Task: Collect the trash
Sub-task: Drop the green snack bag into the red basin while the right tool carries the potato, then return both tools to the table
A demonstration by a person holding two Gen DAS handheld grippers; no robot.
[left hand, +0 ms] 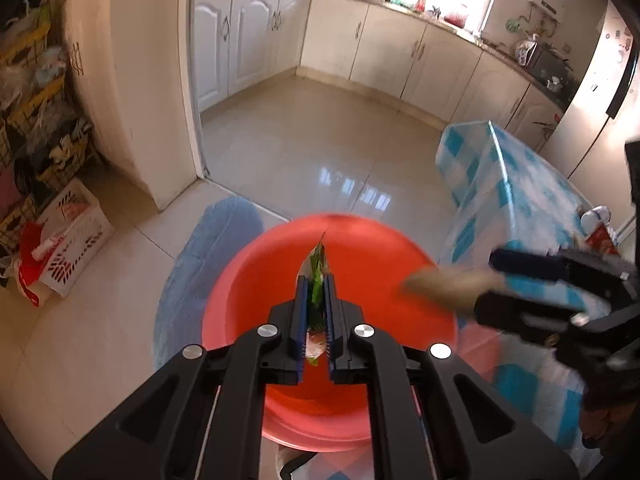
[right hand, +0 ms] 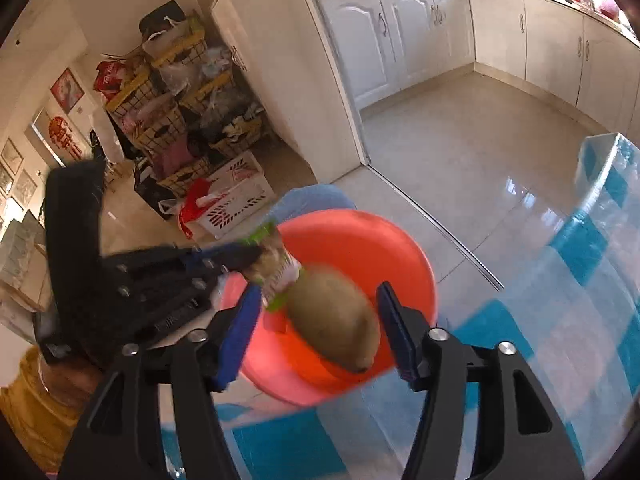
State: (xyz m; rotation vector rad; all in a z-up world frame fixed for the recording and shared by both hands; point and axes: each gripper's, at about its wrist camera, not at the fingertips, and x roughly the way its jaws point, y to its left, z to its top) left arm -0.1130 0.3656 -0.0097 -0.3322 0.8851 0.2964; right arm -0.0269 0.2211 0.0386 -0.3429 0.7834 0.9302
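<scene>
A red plastic basin [left hand: 360, 280] stands low beside the table; it also shows in the right wrist view [right hand: 360, 248]. My left gripper [left hand: 317, 280] is shut on a green and white wrapper [left hand: 318, 276] and holds it over the basin; the wrapper also shows in the right wrist view [right hand: 276, 268]. My right gripper [right hand: 316, 300] is open, and a brown kiwi-like fruit [right hand: 336, 316] is in the air between its fingers, over the basin. In the left wrist view the fruit [left hand: 444, 286] is blurred at the right gripper's [left hand: 486, 284] tips.
A table with a blue and white checked cloth [right hand: 560, 320] lies at the right and below. A blue mat [left hand: 208, 264] lies under the basin. A white crate [left hand: 72, 232], a red bag [left hand: 30, 252] and stacked baskets [right hand: 180, 120] stand left. White kitchen cabinets [left hand: 360, 40] line the far walls.
</scene>
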